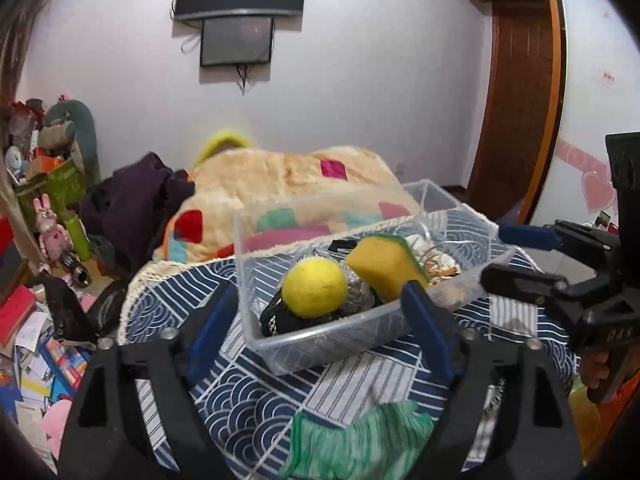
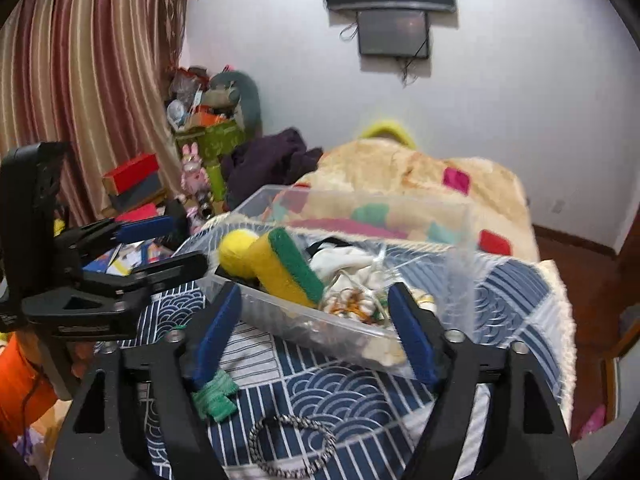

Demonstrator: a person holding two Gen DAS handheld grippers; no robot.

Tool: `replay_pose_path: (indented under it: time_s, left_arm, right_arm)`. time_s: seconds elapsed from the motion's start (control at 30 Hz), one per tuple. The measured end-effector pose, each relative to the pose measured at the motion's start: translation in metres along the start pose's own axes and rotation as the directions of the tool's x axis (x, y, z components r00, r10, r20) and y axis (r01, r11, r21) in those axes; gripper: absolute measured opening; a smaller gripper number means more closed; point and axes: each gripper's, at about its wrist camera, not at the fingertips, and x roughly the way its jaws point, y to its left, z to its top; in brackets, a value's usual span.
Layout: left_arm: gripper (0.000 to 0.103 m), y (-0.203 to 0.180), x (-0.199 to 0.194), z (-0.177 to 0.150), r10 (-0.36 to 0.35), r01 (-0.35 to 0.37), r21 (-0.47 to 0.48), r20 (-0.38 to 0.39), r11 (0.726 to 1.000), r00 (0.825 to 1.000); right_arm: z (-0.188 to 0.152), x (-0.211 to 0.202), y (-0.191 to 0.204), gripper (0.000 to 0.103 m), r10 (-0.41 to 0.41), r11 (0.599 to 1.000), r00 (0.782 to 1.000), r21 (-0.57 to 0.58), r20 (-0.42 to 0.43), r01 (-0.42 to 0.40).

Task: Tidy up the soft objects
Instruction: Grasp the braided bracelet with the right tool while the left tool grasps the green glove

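A clear plastic bin stands on a blue-and-white patterned cloth. It holds a yellow ball, a yellow-and-green sponge, a black item, white cloth and small trinkets. A green cloth lies on the patterned cloth in front of the bin. My left gripper is open and empty just before the bin. My right gripper is open and empty, its fingers at the bin's near wall. A braided bracelet lies below it.
The patterned cloth covers a raised surface beside a bed with a cream quilt. Toys, boxes and papers clutter the floor at the left. A wooden door stands at the right. A striped curtain hangs at the left.
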Motion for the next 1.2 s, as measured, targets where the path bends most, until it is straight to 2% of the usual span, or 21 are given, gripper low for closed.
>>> replay_pose_path:
  time_s: [0.1,0.27,0.47,0.6,0.67,0.77,0.87,0.9,0.93,0.97,1.0,1.07,1.13,1.2]
  left_arm:
    - [0.099,-0.004,-0.015,-0.007,0.012,-0.012,0.01,0.015,1.0,1.0]
    - [0.1,-0.01,-0.024,-0.029,-0.002,0.002,0.024,-0.025,1.0,1.0]
    - [0.1,-0.015,-0.014,-0.065,-0.028,0.029,0.004,-0.12,1.0,0.992]
    - [0.1,-0.013,0.003,-0.09,-0.04,0.033,-0.037,-0.207,0.999,0.978]
    - [0.1,-0.013,0.008,-0.098,-0.043,0.033,-0.051,-0.224,0.998,0.974]
    - [0.1,-0.012,0.012,-0.106,-0.068,0.049,-0.085,-0.225,0.995,0.972]
    - [0.098,-0.01,0.012,-0.108,-0.087,0.066,-0.11,-0.201,0.992,0.976]
    - [0.093,-0.01,0.012,-0.109,-0.096,0.074,-0.113,-0.196,0.991,0.976]
    - [0.089,-0.011,0.012,-0.109,-0.101,0.08,-0.11,-0.193,0.991,0.976]
    - [0.086,-0.011,0.012,-0.108,-0.1,0.081,-0.105,-0.187,0.991,0.977]
    - [0.08,-0.012,0.011,-0.109,-0.102,0.085,-0.1,-0.182,0.991,0.978]
    - [0.069,-0.015,0.01,-0.108,-0.113,0.098,-0.09,-0.178,0.991,0.977]
    - [0.049,-0.018,0.011,-0.105,-0.131,0.117,-0.084,-0.178,0.99,0.975]
    - [0.041,-0.019,0.011,-0.103,-0.136,0.124,-0.079,-0.178,0.989,0.975]
  right_arm:
    - [-0.005,-0.017,-0.001,0.086,-0.014,1.0,0.999,0.012,0.033,0.013]
    - [-0.022,-0.021,0.0,0.093,-0.027,0.999,1.0,0.044,0.013,0.027]
    - [-0.057,-0.005,0.006,0.095,-0.027,0.998,0.997,0.054,-0.078,0.032]
    - [-0.073,0.015,0.009,0.095,0.021,0.998,0.986,0.065,-0.163,-0.01]
    - [-0.081,0.022,0.011,0.094,0.031,0.998,0.981,0.065,-0.193,-0.019]
    - [-0.086,0.024,0.016,0.086,0.005,0.999,0.98,0.042,-0.199,0.003]
    - [-0.086,0.026,0.022,0.064,-0.032,0.999,0.979,-0.013,-0.199,0.03]
    - [-0.086,0.027,0.025,0.055,-0.06,0.998,0.979,-0.041,-0.195,0.053]
    - [-0.087,0.028,0.028,0.053,-0.085,0.995,0.978,-0.069,-0.19,0.073]
    - [-0.087,0.027,0.029,0.047,-0.091,0.994,0.979,-0.081,-0.184,0.077]
    - [-0.086,0.028,0.03,0.035,-0.085,0.994,0.98,-0.086,-0.18,0.07]
    - [-0.084,0.027,0.029,0.021,-0.082,0.994,0.981,-0.079,-0.177,0.069]
    - [-0.082,0.027,0.021,0.013,-0.066,0.997,0.982,-0.049,-0.174,0.059]
    - [-0.084,0.024,0.017,0.01,-0.047,0.999,0.984,-0.018,-0.171,0.045]
